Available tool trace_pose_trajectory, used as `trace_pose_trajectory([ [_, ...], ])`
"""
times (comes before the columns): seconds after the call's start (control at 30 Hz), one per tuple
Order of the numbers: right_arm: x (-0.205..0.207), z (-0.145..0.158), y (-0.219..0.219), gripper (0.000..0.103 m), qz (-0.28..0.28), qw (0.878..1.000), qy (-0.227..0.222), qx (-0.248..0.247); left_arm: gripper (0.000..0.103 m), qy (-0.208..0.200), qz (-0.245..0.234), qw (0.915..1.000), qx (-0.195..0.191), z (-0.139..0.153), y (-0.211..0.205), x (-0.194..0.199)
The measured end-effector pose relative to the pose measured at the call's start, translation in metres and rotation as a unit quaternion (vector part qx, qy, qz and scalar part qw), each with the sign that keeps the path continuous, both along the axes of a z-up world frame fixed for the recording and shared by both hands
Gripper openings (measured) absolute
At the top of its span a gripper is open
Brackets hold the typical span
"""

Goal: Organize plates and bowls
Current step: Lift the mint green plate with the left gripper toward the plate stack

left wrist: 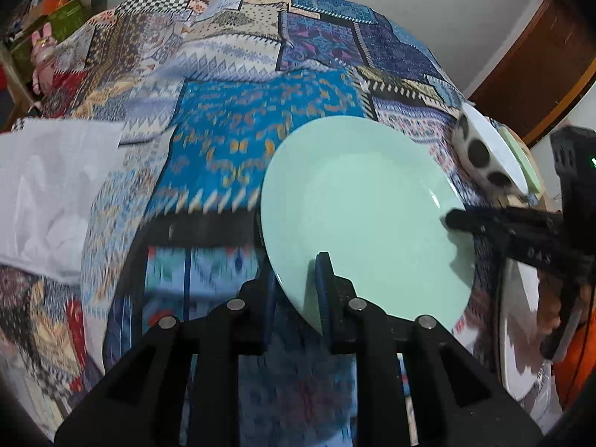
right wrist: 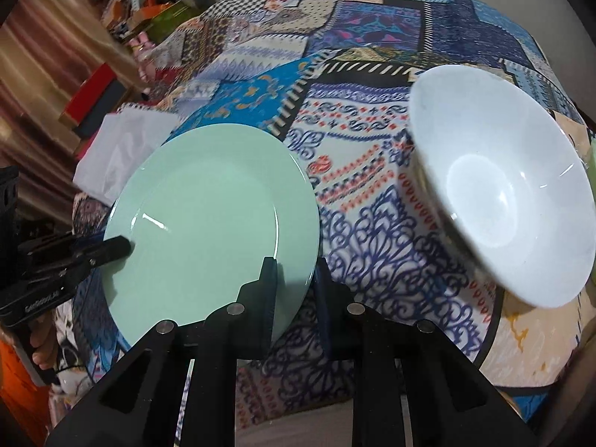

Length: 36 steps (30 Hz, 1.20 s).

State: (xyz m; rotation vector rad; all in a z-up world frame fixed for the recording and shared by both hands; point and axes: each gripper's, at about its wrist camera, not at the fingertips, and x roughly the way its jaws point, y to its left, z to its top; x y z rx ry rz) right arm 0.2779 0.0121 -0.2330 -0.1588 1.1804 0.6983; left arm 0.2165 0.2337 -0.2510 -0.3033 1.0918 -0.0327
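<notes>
A mint-green plate (left wrist: 368, 208) is held tilted above the patterned tablecloth (left wrist: 208, 119). My left gripper (left wrist: 296, 294) is shut on its near rim. My right gripper (right wrist: 294, 290) is shut on the opposite rim of the same plate (right wrist: 208, 223); it shows in the left wrist view as a black arm (left wrist: 514, 227) at the plate's right edge. A white bowl with dark spots outside (left wrist: 484, 149) stands to the right on the cloth, its white inside facing the right wrist view (right wrist: 499, 186).
A white paper or plastic sheet (left wrist: 52, 193) lies at the left of the table. A green rim (left wrist: 521, 156) shows behind the bowl. Boxes and clutter (right wrist: 149, 7) sit beyond the table's far left. A brown door (left wrist: 540, 67) is at the right.
</notes>
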Motion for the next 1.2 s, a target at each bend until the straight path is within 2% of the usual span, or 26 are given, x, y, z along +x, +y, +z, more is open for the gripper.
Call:
trace_pose_trajectory([
  [0.2,0.000,-0.003,0.002,0.018,0.012,1.000,0.000,-0.003,0.020,0.002,0.006,0.9999,-0.012,-0.001,-0.004,-0.026],
  [0.37,0.002,-0.004,0.003,0.019,0.008,1.000,0.009,0.001,0.022,0.005,0.015,0.9999,-0.006,-0.004,-0.004,-0.019],
  [0.67,-0.009,0.004,-0.003,0.017,-0.006,1.000,-0.009,0.007,0.024,-0.002,0.017,0.9998,0.013,-0.001,-0.008,-0.015],
  [0.87,-0.019,0.020,-0.013,0.017,-0.016,0.999,-0.025,0.025,0.024,-0.013,0.022,0.9996,0.011,0.011,-0.014,-0.025],
  [1.2,-0.038,0.048,-0.035,0.017,-0.036,0.997,-0.045,0.053,0.024,-0.046,0.020,0.9986,0.015,0.050,-0.030,-0.042],
])
